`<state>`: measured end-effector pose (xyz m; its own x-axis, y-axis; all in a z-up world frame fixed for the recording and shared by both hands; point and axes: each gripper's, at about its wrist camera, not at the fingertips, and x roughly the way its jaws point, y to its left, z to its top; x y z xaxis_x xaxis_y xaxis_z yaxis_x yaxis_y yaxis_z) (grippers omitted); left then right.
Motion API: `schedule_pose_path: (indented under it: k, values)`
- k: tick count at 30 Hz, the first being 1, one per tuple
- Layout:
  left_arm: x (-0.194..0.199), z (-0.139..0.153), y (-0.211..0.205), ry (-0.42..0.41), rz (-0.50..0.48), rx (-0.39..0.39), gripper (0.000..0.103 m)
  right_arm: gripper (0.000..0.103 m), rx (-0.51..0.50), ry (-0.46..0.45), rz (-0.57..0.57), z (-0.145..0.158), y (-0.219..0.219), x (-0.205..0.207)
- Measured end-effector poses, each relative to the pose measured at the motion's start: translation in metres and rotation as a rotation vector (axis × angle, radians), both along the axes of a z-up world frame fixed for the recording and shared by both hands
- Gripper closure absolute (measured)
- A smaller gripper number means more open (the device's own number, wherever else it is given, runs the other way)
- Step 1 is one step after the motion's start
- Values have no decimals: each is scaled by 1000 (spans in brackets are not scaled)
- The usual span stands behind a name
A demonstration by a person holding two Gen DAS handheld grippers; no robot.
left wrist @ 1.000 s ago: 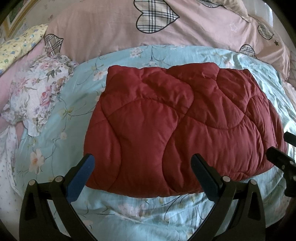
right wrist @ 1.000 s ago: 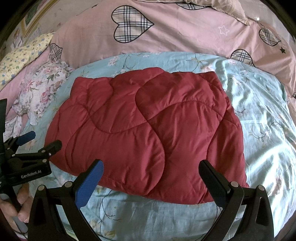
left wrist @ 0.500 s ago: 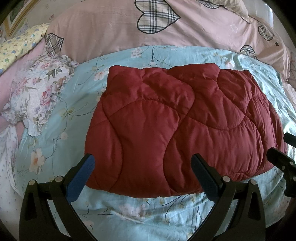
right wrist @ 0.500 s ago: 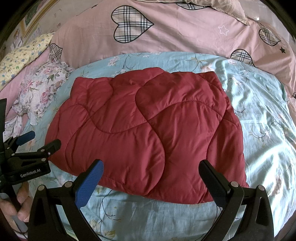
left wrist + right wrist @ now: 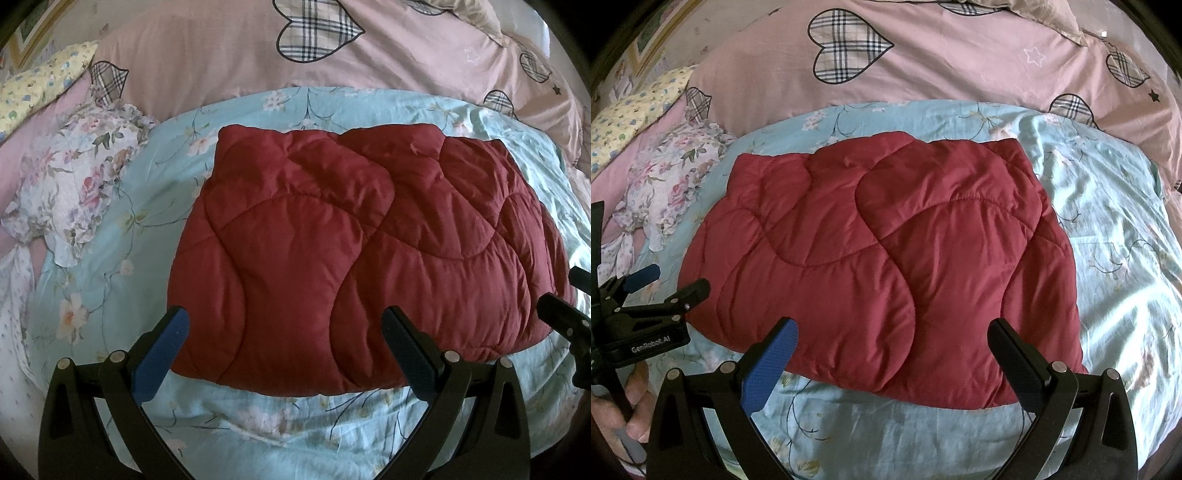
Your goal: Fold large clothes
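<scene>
A puffy, quilted dark-red jacket [image 5: 354,258], folded into a rough rectangle, lies on the floral bed sheet [image 5: 1108,221] just ahead of both grippers' spread, empty fingers [image 5: 162,354].

Setting: home bedroom. I work over a bed [image 5: 1108,229] made up with a light blue floral sheet [image 5: 155,206]. Pink duvet with plaid hearts [image 5: 923,66] behind; ruffled floral pillow [image 5: 74,184] and yellow pillow [image 5: 635,110] at left.
</scene>
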<state>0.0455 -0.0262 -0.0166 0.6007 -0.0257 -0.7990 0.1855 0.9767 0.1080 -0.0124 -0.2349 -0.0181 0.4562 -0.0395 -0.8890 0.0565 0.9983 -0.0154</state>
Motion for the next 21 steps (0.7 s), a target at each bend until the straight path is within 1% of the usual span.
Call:
schedule_pose_path:
  k: [10,14,18,21]
  values:
    - [4,-1,2,7,6,-1,0,0,12,9,-8,-3,-4,4]
    - [4,0,3,-4,4,8,0,0,13,10,-8,-3,-4,4]
    - [5,2,7,0,10,-6,0,0,16,13,-8,-4,-4,4]
    - [6,3,12,15,14,-47,0,0,15,12,-8,-3,-3,3]
